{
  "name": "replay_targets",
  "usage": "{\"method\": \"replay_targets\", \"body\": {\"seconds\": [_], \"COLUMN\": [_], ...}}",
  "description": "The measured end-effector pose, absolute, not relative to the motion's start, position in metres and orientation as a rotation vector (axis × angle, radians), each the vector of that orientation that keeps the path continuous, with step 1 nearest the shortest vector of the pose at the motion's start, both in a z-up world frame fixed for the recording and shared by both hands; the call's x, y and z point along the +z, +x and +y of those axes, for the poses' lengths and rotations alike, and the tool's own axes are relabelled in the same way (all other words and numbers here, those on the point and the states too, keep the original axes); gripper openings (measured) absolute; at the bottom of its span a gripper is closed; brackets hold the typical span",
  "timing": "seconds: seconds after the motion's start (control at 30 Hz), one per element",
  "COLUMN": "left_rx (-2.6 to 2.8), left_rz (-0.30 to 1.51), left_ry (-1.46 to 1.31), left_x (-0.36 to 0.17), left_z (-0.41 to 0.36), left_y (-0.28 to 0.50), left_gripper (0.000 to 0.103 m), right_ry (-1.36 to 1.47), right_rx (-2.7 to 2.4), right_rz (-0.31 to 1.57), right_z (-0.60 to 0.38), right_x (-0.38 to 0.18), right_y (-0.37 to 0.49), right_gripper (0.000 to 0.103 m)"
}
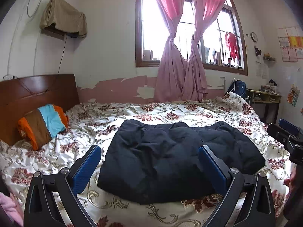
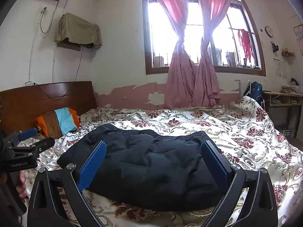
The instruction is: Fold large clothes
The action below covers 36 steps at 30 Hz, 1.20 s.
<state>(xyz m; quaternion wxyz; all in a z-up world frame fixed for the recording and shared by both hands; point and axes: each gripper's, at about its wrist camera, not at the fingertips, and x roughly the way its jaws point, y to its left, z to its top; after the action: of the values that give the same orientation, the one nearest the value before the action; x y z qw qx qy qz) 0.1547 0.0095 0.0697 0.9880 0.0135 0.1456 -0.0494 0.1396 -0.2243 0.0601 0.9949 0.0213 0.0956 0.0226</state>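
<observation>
Both grippers, left gripper and right gripper, hover spread wide, holding nothing; dark navy padded garment lies compactly folded on the floral-quilted bed — looks nearly done.

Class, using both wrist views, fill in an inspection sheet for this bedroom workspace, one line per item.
Surface: bed with a rumpled floral cover.
Job's things: dark garment lying in a folded bundle on the cover.
Clutter: striped pillow by the headboard.
Grippers: left claw and right claw both open, holding nothing.
Cables: a cord hangs down the wall.
Surroundings: window, knotted pink curtains, desk.
</observation>
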Motion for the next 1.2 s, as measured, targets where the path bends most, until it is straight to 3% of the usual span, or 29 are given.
{"method": "replay_targets", "body": {"seconds": [1.2], "left_rx": [-0.058], "left_rz": [0.307], "left_ry": [0.046], "left_x": [0.028], "left_z": [0.022], "left_y": [0.094], "left_gripper": [0.103], "right_ry": [-0.011], "right_rx": [0.053], "right_rz": [0.198], "right_z": [-0.189], "right_x": [0.017], "right_y": [0.069], "right_gripper": [0.1]}}
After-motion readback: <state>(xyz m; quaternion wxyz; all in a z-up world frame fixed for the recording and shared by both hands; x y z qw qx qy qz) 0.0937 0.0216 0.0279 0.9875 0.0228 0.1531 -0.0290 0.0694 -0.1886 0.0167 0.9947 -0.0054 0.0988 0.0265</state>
